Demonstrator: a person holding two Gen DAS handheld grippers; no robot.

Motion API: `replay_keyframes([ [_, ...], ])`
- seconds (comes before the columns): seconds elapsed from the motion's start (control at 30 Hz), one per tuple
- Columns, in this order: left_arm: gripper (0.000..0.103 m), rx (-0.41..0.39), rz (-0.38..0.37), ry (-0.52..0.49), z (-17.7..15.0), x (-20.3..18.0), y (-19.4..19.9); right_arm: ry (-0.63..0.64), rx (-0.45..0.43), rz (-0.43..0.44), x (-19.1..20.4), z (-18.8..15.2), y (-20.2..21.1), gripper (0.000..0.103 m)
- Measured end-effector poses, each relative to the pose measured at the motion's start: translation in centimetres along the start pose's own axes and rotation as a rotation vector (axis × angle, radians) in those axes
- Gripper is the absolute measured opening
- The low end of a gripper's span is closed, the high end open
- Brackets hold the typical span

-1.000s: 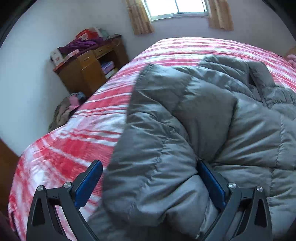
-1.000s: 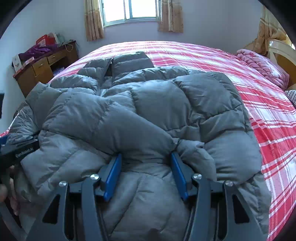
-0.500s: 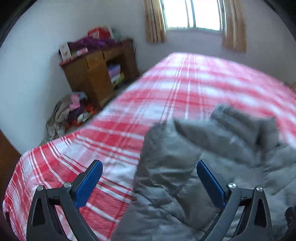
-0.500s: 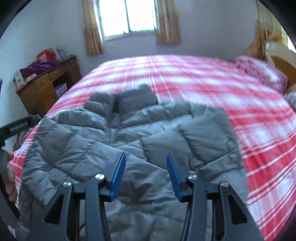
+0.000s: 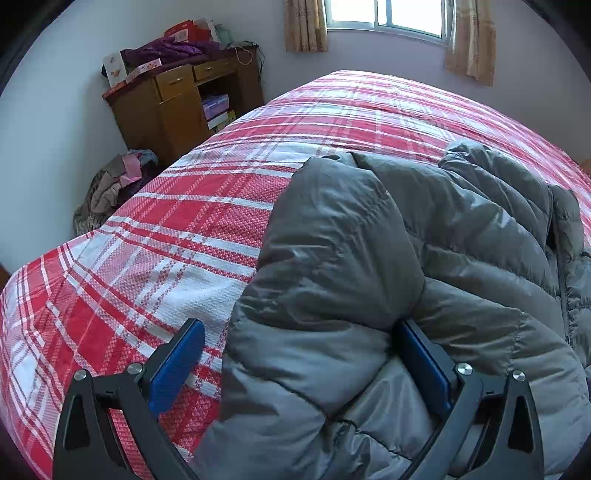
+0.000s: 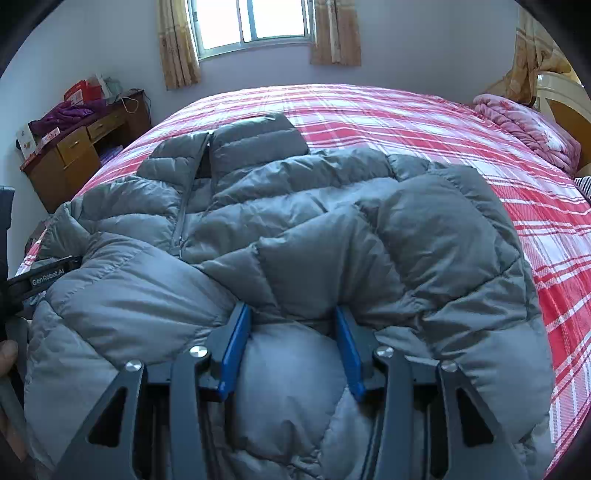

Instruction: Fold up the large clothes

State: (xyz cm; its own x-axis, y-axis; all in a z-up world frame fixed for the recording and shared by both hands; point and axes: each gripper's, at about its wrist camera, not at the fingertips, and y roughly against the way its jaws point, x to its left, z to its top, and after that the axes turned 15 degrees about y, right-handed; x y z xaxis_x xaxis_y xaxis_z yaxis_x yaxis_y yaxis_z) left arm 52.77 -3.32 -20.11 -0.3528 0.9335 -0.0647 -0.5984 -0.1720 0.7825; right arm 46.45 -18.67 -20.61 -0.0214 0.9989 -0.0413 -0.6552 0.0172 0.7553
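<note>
My right gripper (image 6: 291,350) squeezes a puffy bunch of the gray jacket (image 6: 295,236) on the bed (image 6: 406,118).

I see the two blue pads (image 6: 236,347) pressing on a fat fold of the jacket from both sides. The jacket lies spread on the red and white checked cover, its collar (image 6: 225,151) pointing to the window (image 6: 251,22). At the left edge the other gripper (image 6: 40,278) sits by the jacket's side, and I can just see a bit of a hand (image 6: 7,356). A wooden desk (image 6: 74,147) stands by the left wall. A pink blanket (image 6: 524,125) lies far right.
</note>
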Motion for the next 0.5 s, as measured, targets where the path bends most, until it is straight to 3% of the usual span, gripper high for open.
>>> replay_keyframes([
  [0.5,0.102,-0.009,0.016,-0.012,-0.23,-0.72,-0.06,0.036,0.012,-0.045,0.85,0.18,-0.25,0.05],
])
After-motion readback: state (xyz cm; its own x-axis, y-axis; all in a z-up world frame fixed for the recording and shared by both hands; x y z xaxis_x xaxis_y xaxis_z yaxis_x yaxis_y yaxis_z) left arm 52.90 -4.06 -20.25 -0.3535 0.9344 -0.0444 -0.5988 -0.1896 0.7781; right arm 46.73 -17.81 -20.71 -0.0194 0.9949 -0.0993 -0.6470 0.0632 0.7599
